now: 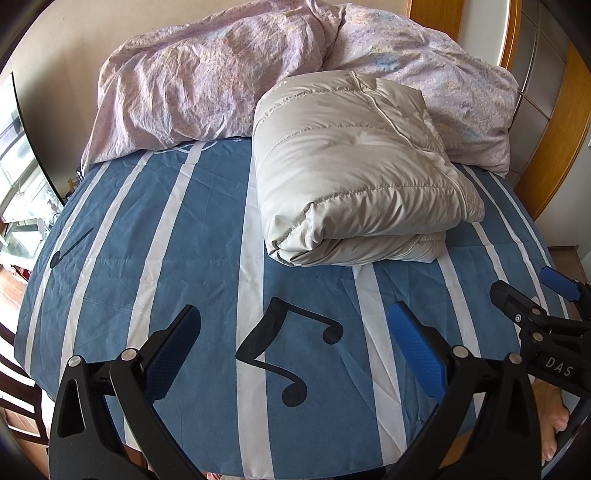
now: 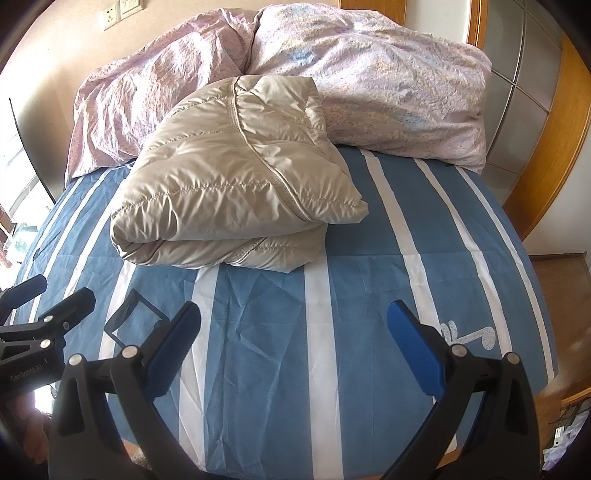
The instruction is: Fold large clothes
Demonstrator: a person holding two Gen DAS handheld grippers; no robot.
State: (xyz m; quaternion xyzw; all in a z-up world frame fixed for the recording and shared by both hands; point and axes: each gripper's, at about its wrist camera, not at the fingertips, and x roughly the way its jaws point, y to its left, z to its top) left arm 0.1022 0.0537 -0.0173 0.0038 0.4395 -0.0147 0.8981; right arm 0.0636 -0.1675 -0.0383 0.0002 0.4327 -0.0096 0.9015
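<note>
Jacket first: I see a beige quilted down jacket point(image 1: 354, 173) lying folded into a thick bundle on the bed, its rounded fold edge facing me and its far end resting against the heap of bedding behind it. From my right wrist camera the same jacket point(image 2: 236, 173) sits left of centre, upper layer draped over the lower one, with a stitched seam running diagonally across the top.

My left gripper point(image 1: 295, 354) hovers over the near part of the bed with its blue-padded fingers point(image 1: 171, 354) spread wide apart, nothing between them; under the gap I can see a black music note point(image 1: 288, 350) printed on the sheet. My right gripper point(image 2: 295, 354) is likewise spread wide and holds nothing (it also shows at the right edge of the left view, jaws apart). Both grippers are well short of the jacket, not touching it.

The bed sheet point(image 1: 129, 240) is blue with white stripes, creased here and there. Behind the jacket lies a crumpled pink floral duvet point(image 1: 192, 85), bunched along the head of the bed. A wooden wardrobe frame point(image 2: 554, 155) stands to the right, and a wall socket point(image 2: 110, 16) shows at upper left in the right view.
</note>
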